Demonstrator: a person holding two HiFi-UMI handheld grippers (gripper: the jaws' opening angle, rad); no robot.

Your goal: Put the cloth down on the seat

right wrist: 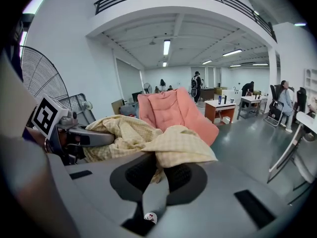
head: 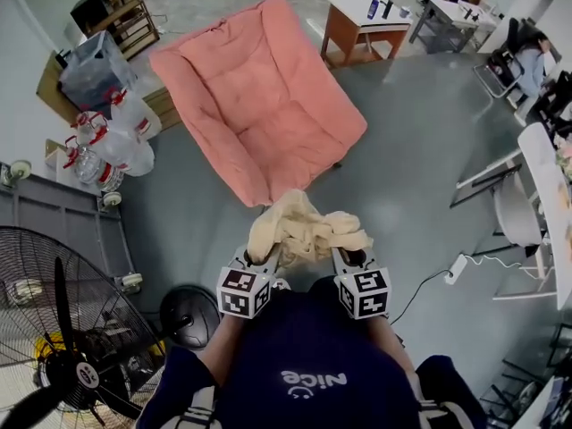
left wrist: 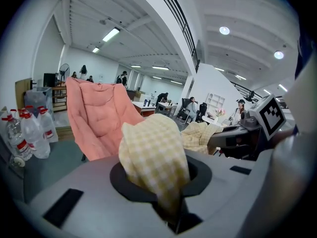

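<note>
A pale yellow checked cloth (head: pixel 304 229) hangs bunched between my two grippers, just short of the front edge of the pink padded seat (head: pixel 259 96). My left gripper (head: pixel 261 259) is shut on the cloth's left end, which bulges up out of the jaws (left wrist: pixel 153 157). My right gripper (head: pixel 347 256) is shut on the right end, the cloth (right wrist: pixel 173 145) draping over its jaws. The pink seat (right wrist: pixel 171 110) stands ahead in the right gripper view, and the same seat (left wrist: pixel 96 120) fills the left of the left gripper view.
A large black floor fan (head: pixel 54 329) stands at my left. Several water bottles (head: pixel 107 141) and a crate sit left of the seat. A wooden table (head: pixel 362 25) stands behind it, chairs and a white desk (head: pixel 545 186) at right. A cable with power strip (head: pixel 456 268) lies on the floor.
</note>
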